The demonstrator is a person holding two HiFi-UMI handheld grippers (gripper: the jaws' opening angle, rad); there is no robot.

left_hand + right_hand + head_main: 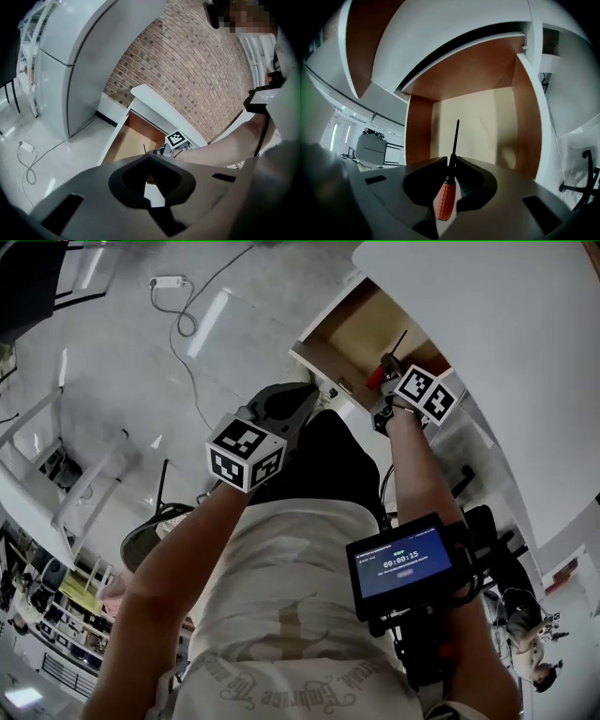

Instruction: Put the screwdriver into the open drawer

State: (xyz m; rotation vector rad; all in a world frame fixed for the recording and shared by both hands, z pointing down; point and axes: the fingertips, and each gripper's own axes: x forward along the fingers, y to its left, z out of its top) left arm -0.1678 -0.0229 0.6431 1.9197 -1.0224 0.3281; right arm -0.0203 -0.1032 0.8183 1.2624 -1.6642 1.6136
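Note:
The screwdriver [445, 199], orange handle and thin black shaft, is clamped at the top of its handle by my right gripper [452, 160]. Its shaft points into the open drawer [473, 122], which has a pale bottom and brown walls. In the head view my right gripper [384, 381] hangs over the drawer [361, 329] with the screwdriver [379, 373] in it. My left gripper [302, 392] is lower left of the drawer, above the floor. In its own view my left gripper [147, 157] has its tips together with nothing between them, and the drawer [124, 143] lies beyond.
A white countertop [506, 324] runs over the drawer. A power strip with its cable [169, 282] lies on the floor. A tall white cabinet [70, 61] and a brick wall [187, 61] stand behind. A screen device [403, 563] is strapped to the right forearm.

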